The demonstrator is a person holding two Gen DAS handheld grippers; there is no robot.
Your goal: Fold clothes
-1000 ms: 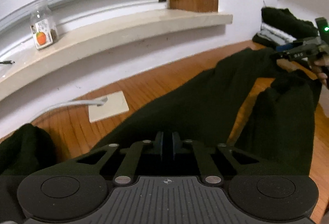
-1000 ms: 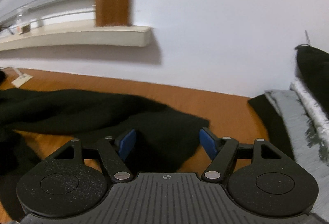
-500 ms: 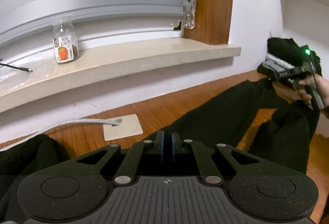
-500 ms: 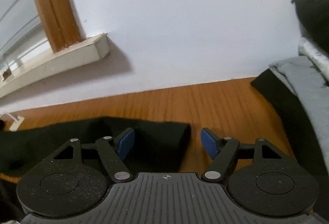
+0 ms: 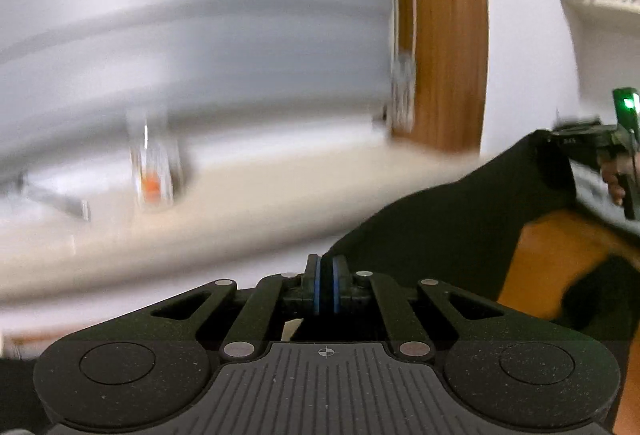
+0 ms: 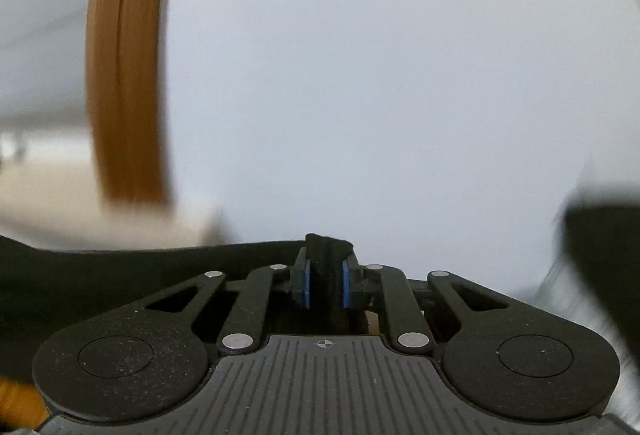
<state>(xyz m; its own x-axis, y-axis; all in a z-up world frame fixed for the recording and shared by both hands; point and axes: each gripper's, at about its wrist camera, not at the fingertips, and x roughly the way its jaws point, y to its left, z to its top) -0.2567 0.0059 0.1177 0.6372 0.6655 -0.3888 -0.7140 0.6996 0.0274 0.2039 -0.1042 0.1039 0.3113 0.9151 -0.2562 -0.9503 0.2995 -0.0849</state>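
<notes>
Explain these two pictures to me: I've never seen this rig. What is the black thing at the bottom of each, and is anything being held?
No robot here: a person carries a hand-held two-finger gripper in each hand, and each has a camera looking forward along its fingers. The black shape at the bottom is the gripper's own body. In the left wrist view, the left gripper is shut, and the dark garment runs from it, lifted above the wooden surface, to the right gripper. In the right wrist view, the right gripper pinches a bunch of that cloth between its blue pads. The blurred background shows a windowsill with a small bottle.
</notes>
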